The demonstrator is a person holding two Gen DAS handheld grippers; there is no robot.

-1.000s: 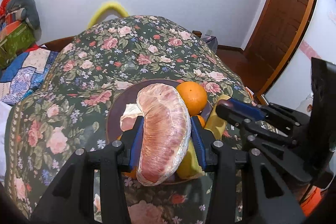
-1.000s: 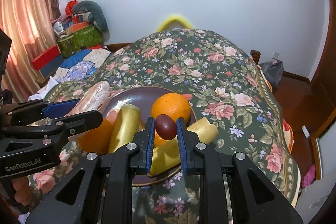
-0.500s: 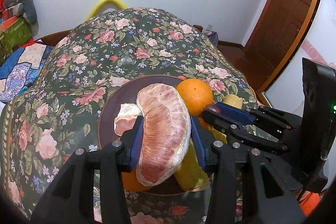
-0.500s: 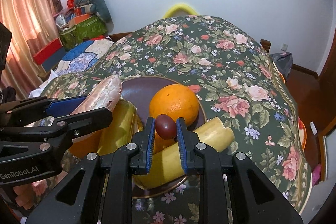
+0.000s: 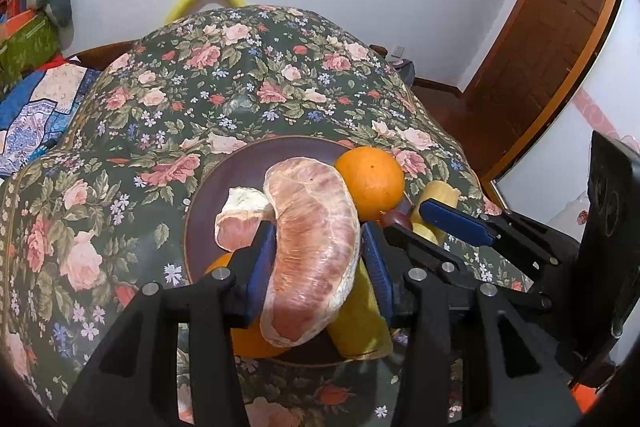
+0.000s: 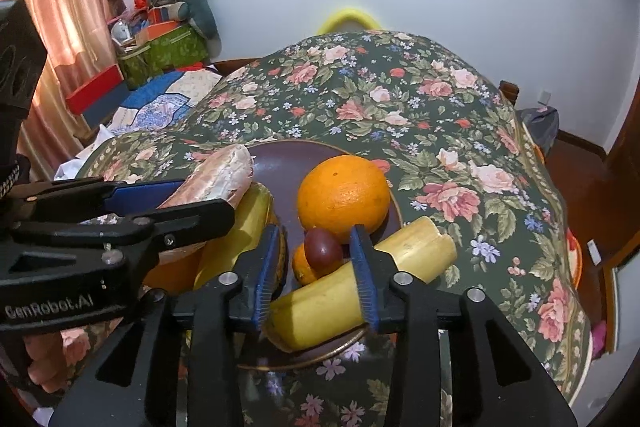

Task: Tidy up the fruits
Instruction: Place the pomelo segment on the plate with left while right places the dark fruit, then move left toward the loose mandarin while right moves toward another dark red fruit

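Left gripper: jaws clamped across pomelo segment, long axis pointing forward over plate. Right gripper: jaws parted, small plum resting between them near the plate's right edge.

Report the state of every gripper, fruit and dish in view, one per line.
left gripper: shut on the pomelo segment
pomelo segment: peeled, clamped, held over the plate
right gripper: open, fingers either side of the dark red fruit
dark red fruit: ungripped, resting on the pile
orange: whole, on the plate
plate: on the tablecloth, loaded with fruit
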